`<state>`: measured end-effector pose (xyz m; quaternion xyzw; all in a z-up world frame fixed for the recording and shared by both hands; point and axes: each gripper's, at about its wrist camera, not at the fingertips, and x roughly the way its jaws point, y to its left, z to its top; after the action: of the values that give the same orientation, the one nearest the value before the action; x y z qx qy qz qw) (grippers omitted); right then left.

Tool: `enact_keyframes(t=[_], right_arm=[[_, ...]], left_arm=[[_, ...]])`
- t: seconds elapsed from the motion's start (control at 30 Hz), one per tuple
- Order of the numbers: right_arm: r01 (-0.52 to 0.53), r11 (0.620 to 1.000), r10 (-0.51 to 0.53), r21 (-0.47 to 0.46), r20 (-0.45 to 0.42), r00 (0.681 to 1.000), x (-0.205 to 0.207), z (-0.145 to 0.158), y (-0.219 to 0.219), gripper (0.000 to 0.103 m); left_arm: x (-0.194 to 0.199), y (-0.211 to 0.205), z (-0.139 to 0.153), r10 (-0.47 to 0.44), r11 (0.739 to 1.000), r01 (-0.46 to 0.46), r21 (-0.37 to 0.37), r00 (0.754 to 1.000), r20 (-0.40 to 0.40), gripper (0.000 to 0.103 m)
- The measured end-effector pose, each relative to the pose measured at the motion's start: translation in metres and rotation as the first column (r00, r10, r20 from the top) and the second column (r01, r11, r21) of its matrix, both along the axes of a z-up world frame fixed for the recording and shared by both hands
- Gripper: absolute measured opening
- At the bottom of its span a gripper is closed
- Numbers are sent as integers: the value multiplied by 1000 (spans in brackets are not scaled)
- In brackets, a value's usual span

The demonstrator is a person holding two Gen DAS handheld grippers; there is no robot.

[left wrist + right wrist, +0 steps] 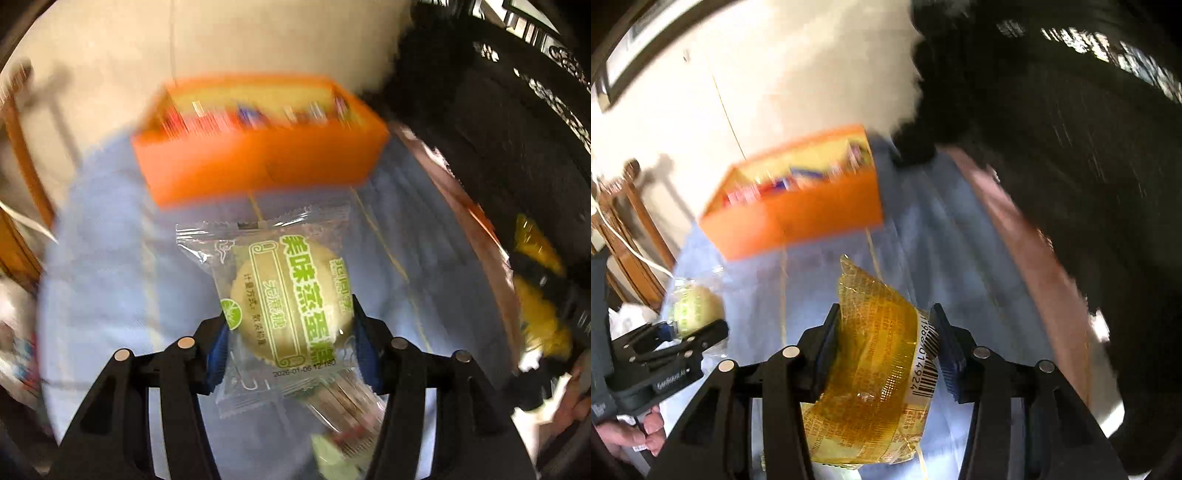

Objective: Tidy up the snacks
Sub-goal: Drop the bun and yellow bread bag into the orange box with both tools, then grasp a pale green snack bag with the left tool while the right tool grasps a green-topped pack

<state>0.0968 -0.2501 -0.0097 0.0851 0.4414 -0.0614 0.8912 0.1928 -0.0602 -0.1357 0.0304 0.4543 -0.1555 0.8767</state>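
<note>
Two claws, each with a snack, above the blue counter

The left claw (pixel 290 328) is clenched on a little round cake (pixel 284 295) in a clear wrapper with green writing; its blue pads (pixel 218 350) press both sides of the cake, which is up off the counter (pixel 110 295); the right claw (pixel 884 343) is clenched on a yellow see-through snack pack (pixel 875 362) with a barcode on its side, and its pads squeeze the pack from both sides, also off the counter; an orange box (pixel 258 162) with bright packets inside sits farther back on the blue cloth, blurry, well apart from both snacks; in the right claw's view the left claw and its cake show at the left edge, with a hand (pixel 631 435) below it; another packet lies under the cake, too blurry to tell what it is.
</note>
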Motion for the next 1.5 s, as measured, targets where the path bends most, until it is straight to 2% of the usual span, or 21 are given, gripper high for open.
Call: enact_keyframes(t=[0.07,0.2,0.33,0.43,0.57,0.7,0.77,0.83,0.87,0.9,0.93,0.97,1.03,1.1,1.2,1.27,1.3,1.37,1.43,1.5], right_arm=[[-40,999,38,31,48,998,29,18,0,48],[-120,990,112,78,103,988,97,52,-6,48],[-175,981,165,81,124,979,156,69,-2,48],[-204,976,193,74,130,973,194,72,1,48],[-246,967,236,72,130,963,230,66,8,48],[-258,964,247,68,136,959,264,60,13,48],[-260,964,250,57,139,958,268,59,16,48],[-264,963,252,59,155,955,276,58,18,53],[-271,960,257,68,162,953,279,57,18,60],[-270,961,257,61,160,953,281,56,19,88],[-260,964,248,50,167,954,283,56,18,100],[-243,970,234,26,187,954,281,58,18,99],[-240,971,234,9,184,955,278,60,17,99],[-235,972,227,25,175,958,274,61,12,99],[-199,978,191,64,124,974,247,57,0,99],[-185,977,175,107,101,979,223,49,-4,99],[-197,971,187,136,78,979,195,40,-4,99],[-254,956,252,149,33,967,158,23,5,99],[-329,935,336,136,-36,941,111,-3,22,99],[-368,921,386,129,-159,909,76,-37,42,99]], left_arm=[[13,5,24,68,995,-74,67,994,80,55],[48,24,66,199,978,-205,30,970,140,55],[88,30,96,271,961,-277,10,947,175,55],[121,28,113,278,959,-282,-7,941,194,55],[160,14,124,267,952,-296,76,927,264,55],[197,8,118,268,949,-298,99,933,240,55],[211,5,115,265,948,-299,110,932,247,55],[221,2,111,253,950,-289,116,933,256,57],[225,0,110,248,950,-287,126,934,256,58],[227,1,111,254,946,-295,131,931,263,70],[230,3,112,277,937,-323,134,919,281,99],[232,4,115,299,928,-350,125,904,304,99],[228,8,118,317,928,-363,86,889,331,99],[223,12,116,316,934,-351,67,899,303,99],[200,18,108,312,935,-345,88,913,261,99],[165,20,94,274,945,-306,114,933,235,99],[144,22,85,252,948,-287,138,940,230,99],[97,25,60,221,940,-267,214,951,215,99],[47,32,30,198,938,-241,250,963,183,99],[-1,40,5,193,950,-214,228,975,110,99]])
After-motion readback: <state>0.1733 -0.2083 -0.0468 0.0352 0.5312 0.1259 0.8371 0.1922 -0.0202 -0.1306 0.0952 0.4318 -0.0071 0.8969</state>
